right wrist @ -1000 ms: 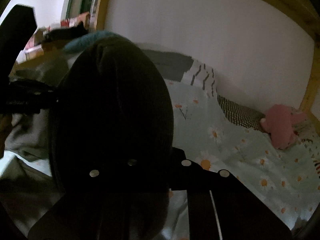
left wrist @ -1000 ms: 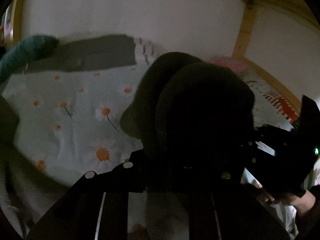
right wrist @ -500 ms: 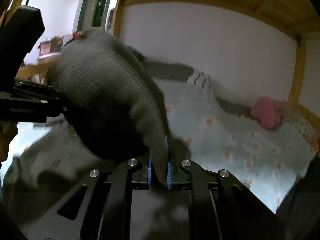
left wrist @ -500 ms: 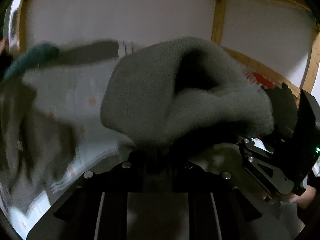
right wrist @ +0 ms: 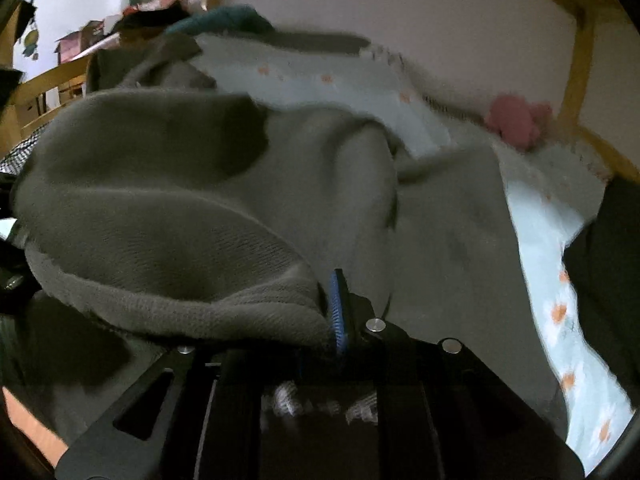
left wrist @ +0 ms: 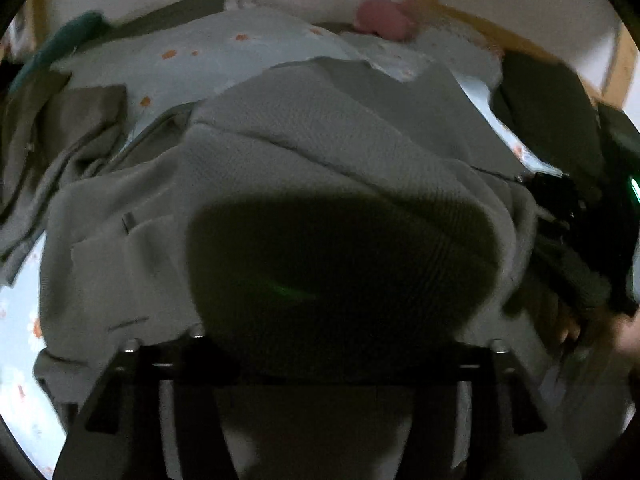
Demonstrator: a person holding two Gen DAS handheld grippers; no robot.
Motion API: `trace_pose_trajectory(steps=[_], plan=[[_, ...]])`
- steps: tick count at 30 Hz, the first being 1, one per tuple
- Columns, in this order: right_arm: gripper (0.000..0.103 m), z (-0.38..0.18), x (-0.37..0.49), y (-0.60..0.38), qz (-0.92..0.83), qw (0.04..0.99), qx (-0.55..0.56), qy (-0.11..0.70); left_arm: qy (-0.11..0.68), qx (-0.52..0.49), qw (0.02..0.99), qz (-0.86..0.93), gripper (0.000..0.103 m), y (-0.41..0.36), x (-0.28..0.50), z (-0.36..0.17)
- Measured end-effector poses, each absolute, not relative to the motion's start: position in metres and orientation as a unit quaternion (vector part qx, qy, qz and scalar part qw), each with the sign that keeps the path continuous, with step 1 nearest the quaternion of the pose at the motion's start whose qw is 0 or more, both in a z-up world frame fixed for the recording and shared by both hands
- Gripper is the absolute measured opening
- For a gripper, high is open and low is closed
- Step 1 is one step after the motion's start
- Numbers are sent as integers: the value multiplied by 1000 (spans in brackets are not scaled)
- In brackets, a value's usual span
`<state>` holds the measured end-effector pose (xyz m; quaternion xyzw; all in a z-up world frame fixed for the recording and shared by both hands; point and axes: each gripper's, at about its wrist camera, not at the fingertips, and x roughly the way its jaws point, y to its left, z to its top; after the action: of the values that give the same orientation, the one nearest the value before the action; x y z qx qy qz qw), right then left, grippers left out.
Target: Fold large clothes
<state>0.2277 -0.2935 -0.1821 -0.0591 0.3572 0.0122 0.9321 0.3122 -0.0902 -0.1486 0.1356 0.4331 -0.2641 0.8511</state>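
Note:
A large grey knitted sweater point(left wrist: 320, 152) spreads over the daisy-print bed sheet point(left wrist: 224, 60) and fills most of both views. In the left wrist view a bunched fold of it covers my left gripper point(left wrist: 320, 332), hiding the fingertips. In the right wrist view the sweater's ribbed hem point(right wrist: 192, 312) is pinched between the blue pads point(right wrist: 335, 312) of my right gripper point(right wrist: 330, 320), which is shut on it. The right gripper's body also shows at the right edge of the left wrist view point(left wrist: 560, 208).
A pink plush toy point(right wrist: 516, 120) lies by the wooden bed frame point(right wrist: 580, 60) at the far side. A teal cloth point(left wrist: 60, 48) and a dark grey pillow point(left wrist: 180, 12) lie at the head. Another dark garment point(left wrist: 548, 112) sits to the right.
Both grippers have swung down toward the bed with the sweater. It now lies spread over the sheet instead of hanging bunched up in front of the cameras.

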Motion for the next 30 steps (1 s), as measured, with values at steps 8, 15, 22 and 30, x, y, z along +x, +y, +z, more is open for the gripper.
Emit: trace_pose_trajectory(steps=[8,15,22,30], plan=[[38,-166,196,-290,34,921,-76,381,486,67,831,-263,95,-44,286,-134],[100,-168,171,-274,81,888,-129,434,469,-61,845,-248,95,-21,327,-95],[100,-121,166,-302,65,947,26,315,405,-23,888,-216,96,-86,385,-102],[100,-159,266,-293,-6,929,42,367,426,90,888,-146,99,-130,425,-187]])
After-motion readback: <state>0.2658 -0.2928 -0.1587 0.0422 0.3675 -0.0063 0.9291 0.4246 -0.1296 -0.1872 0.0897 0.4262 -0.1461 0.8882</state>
